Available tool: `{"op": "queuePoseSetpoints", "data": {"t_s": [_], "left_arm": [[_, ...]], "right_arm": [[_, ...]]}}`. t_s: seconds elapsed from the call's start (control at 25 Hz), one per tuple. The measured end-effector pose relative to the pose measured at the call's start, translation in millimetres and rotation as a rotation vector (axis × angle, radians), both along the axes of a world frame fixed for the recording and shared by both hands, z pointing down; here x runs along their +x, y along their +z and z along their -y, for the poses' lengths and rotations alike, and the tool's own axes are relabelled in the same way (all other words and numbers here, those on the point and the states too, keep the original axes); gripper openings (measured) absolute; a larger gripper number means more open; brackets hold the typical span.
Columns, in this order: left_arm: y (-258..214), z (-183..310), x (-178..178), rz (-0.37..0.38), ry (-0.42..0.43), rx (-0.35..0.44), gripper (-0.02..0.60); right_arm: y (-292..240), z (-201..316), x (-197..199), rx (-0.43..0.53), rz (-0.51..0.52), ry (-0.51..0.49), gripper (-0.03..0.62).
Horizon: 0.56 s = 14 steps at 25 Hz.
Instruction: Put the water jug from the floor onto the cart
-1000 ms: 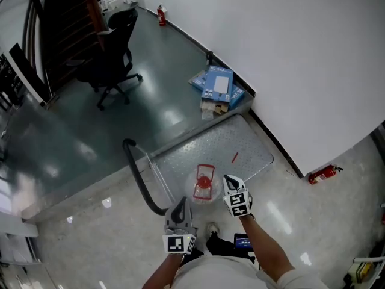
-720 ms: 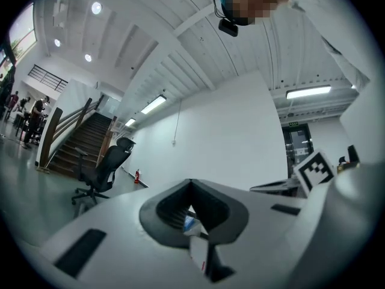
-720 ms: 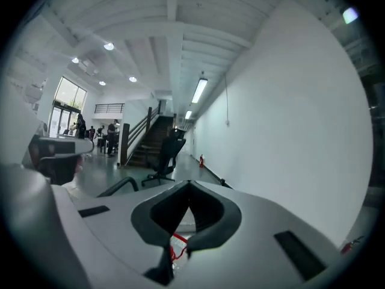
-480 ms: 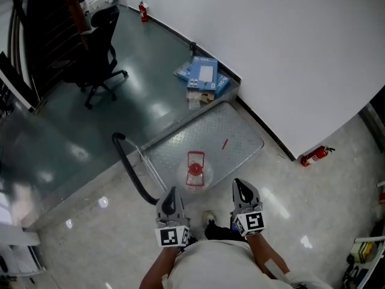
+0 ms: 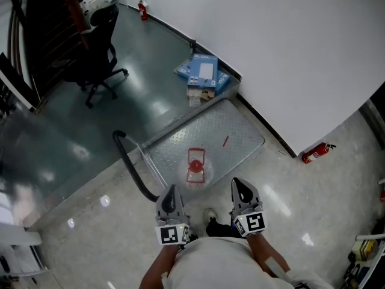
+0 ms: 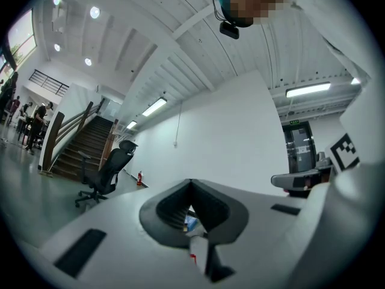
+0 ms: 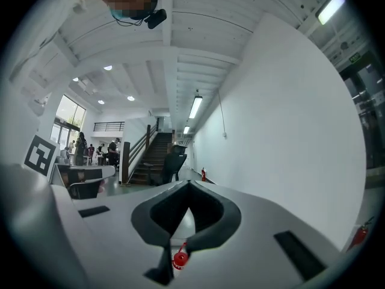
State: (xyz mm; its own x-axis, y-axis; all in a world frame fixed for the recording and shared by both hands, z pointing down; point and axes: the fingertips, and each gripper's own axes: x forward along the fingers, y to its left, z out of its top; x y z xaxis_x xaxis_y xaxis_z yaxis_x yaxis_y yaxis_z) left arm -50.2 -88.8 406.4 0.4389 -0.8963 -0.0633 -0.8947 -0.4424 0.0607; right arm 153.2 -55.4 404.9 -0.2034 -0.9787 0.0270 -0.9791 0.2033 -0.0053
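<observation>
Two hand-held grippers are seen from above, drawn in close to the person's body. On both the left gripper (image 5: 171,190) and the right gripper (image 5: 239,186) the fingers are pressed together and nothing is held. The clear plastic water jug with a red cap and red handle (image 5: 195,167) is stood upright, cap up, on the flat cart with a grey patterned metal deck (image 5: 231,131), not on the pale glossy floor (image 5: 301,209). It lies ahead of the fingers, between the two grippers and slightly nearer the left. The task is judged complete, so no further grasp seems called for.
</observation>
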Motion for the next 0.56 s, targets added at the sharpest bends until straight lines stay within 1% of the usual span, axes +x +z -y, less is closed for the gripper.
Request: {"op": "queuePoseSetpoints", "data": {"t_s": [0.56], "left_arm": [[-2.2,-3.6,-2.2,0.001,0.002,0.008,0.003]], "right_arm": [[-2.6,-0.6,-1.9,0.006,-0.006,-0.007,0.012]]}}
